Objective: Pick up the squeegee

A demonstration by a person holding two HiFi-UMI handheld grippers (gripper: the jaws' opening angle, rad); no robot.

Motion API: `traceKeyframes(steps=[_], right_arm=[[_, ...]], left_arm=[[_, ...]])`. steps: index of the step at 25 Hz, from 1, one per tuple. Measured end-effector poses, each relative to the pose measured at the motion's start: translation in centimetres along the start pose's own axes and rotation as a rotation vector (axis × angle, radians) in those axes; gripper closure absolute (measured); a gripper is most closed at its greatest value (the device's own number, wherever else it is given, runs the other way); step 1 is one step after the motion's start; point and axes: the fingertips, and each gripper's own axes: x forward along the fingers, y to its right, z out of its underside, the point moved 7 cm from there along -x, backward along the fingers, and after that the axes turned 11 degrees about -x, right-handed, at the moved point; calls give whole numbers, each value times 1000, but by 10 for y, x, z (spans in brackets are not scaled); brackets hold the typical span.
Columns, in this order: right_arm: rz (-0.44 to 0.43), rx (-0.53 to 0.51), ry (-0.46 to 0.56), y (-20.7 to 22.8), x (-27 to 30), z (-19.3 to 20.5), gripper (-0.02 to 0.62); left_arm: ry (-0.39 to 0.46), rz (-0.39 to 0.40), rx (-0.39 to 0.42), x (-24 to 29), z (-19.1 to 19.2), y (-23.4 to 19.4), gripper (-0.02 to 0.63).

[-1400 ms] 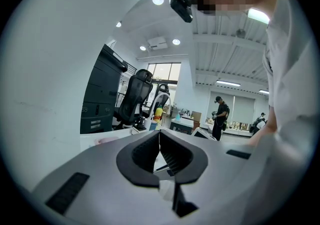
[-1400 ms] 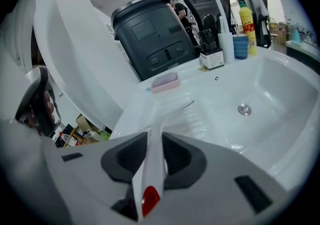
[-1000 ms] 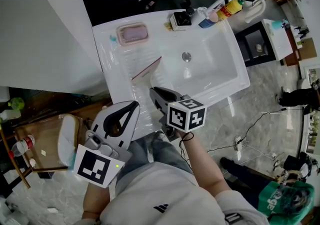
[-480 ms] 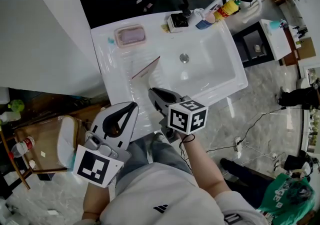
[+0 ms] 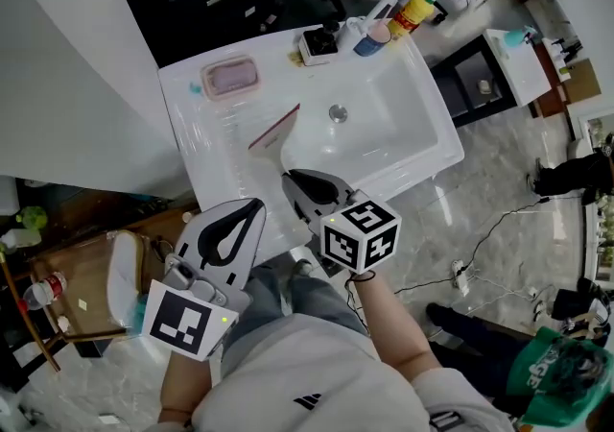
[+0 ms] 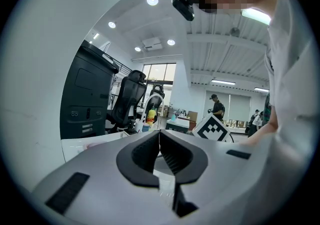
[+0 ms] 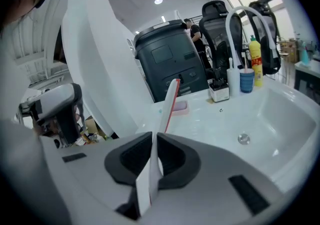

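Now the right gripper [image 7: 154, 141] pinches the thin, flat, red-edged squeegee [image 7: 170, 100]; the left gripper [image 6: 159, 136] sits pressed together.

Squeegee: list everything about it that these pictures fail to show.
- Head view: the squeegee's gripped end is hidden under the right gripper.
- Right gripper view: the squeegee shows edge-on, so its face is unseen; its near end disappears inside the gripper.
- Head view: its blade's condition is too small to judge.

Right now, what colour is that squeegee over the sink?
The squeegee is white, with a red strip along one edge. It shows best in the right gripper view.
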Motion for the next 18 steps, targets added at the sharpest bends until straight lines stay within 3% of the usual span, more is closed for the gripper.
traceKeyframes(steps=[7,18], right_arm=[[-37,-27,64,-3,-34,-13,556],[-22,-47,171,3,-100,-26,557]], left_arm=[[-6,22,21,12,0,25,595],[-3,75,63,35,2,72,595]])
